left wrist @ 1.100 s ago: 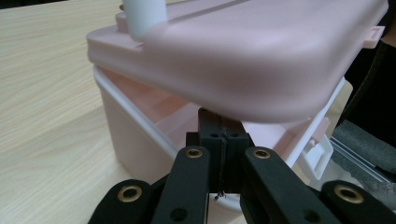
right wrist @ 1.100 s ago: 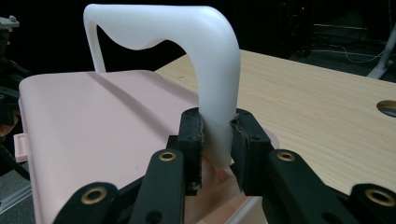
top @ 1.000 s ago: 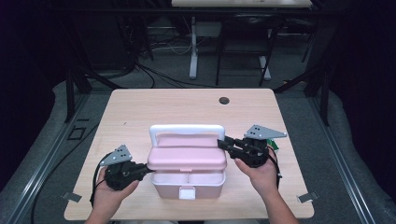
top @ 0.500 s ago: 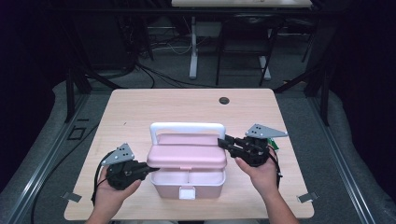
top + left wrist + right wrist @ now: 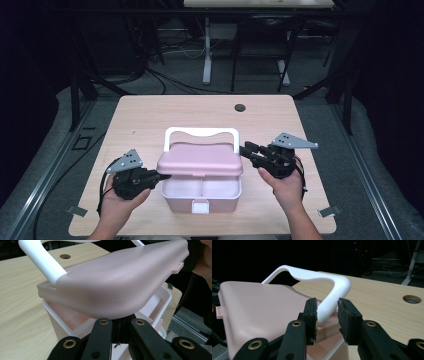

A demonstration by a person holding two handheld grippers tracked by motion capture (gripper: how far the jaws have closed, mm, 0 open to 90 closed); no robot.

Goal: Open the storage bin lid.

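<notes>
Pink plastic box [image 5: 200, 192] at lower centre of the high view, standing on the wooden table [image 5: 150, 120]; its lid [image 5: 200, 164] is raised clear of the base at the near side, exposing two inner compartments, and the white handle [image 5: 200, 133] lies folded toward the far edge. No brand, label or legible writing shows on box, lid or handle; a white latch [image 5: 200, 206] sits on the front wall.

Left gripper [image 5: 161, 177], lower left of the high view: jaws drawn together, tips tucked beneath the left edge of the lid. In the left gripper view the lid [image 5: 117, 282] overhangs the two black jaws, which stand nearly touching; whether they pinch the rim cannot be told.

Right gripper [image 5: 243, 149], right of centre: jaws narrowly parted and just been opening, with the handle's corner [image 5: 332, 302] between them. In the right gripper view the left pad [image 5: 312, 312] lies against the handle and the right pad [image 5: 344, 315] stands just off it.

Compared with the earlier high views, the lid sits a little nearer the viewer and higher over the base; both hands remain in almost the same places. A dark cable hole [image 5: 240, 107] marks the table's upper right.
</notes>
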